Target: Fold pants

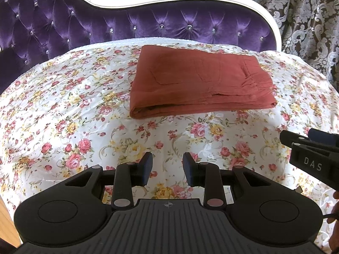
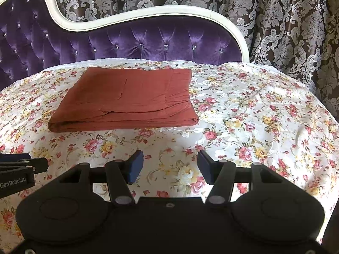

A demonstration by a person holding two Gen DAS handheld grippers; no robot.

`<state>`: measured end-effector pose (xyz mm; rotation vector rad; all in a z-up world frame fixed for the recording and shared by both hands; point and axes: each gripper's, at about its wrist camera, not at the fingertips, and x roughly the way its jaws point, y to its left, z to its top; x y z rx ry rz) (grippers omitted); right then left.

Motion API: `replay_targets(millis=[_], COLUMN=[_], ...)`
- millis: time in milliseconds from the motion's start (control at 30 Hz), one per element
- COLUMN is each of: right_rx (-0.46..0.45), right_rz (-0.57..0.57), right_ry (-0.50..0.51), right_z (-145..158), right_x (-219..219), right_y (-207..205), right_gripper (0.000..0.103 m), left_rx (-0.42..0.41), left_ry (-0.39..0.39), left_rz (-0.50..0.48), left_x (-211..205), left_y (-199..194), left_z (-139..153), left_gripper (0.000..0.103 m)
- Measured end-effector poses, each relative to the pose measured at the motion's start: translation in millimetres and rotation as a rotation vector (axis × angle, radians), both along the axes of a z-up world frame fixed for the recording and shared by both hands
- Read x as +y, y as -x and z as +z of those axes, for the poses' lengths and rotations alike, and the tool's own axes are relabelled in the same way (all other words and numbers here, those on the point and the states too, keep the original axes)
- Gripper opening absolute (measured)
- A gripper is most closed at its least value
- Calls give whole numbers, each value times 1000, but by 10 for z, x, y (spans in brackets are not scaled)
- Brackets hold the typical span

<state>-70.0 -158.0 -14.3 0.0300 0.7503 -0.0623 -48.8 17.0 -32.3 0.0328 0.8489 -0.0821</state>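
Left wrist view: pants (image 1: 201, 82) lie folded at twelve o'clock on the bed (image 1: 63, 110); left gripper (image 1: 167, 167) and right gripper (image 2: 170, 167) fingers both hang open, empty — square edges only if needed.

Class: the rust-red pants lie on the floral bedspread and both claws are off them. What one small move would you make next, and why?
Probably none beyond drawing both claws back. The pants already lie as a flat, layered rectangle on the bedspread, edges roughly aligned. The left claw and right claw are open, empty and short of the cloth.
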Motion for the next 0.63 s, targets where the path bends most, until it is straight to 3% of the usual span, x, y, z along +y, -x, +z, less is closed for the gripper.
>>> replay_targets(millis=[633], right_rx=[-6], right_rz=[2], right_ry=[-8], right_z=[-12], right_x=[-1], right_y=[-5], right_gripper=[62], left_rx=[14], left_ry=[-5], left_rz=[-5], left_x=[1], left_y=[-36], left_z=[-16], left_gripper=[30])
